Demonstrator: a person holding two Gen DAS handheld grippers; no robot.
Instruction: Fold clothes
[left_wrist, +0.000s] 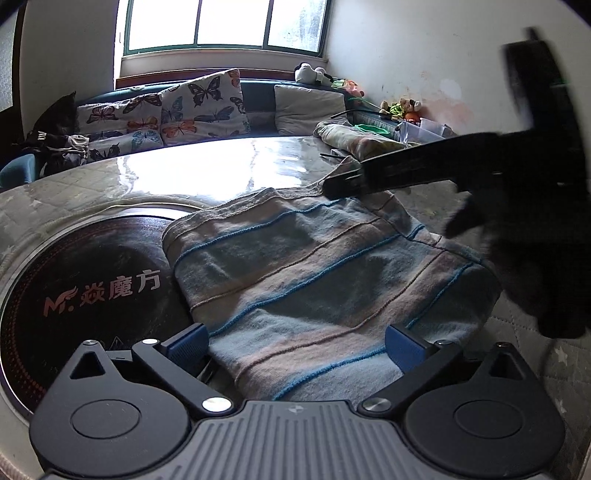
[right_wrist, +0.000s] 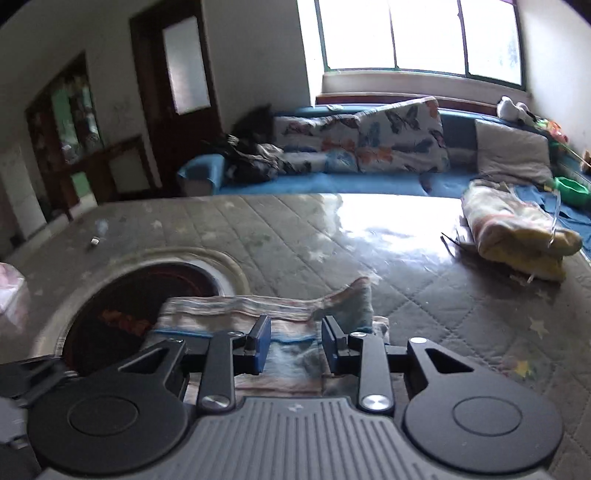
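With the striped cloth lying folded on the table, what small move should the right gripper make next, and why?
Probably carry the raised corner across and lay it flat. In the left wrist view the right gripper sits at the far edge of the striped cloth, where one corner sticks up. The left gripper stands wide open over the near edge, gripping nothing, so the fold falls to the right one.

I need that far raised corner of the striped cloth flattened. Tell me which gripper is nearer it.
Right. The right gripper reaches that far corner of the striped cloth; the left gripper hovers wide open over its near edge.
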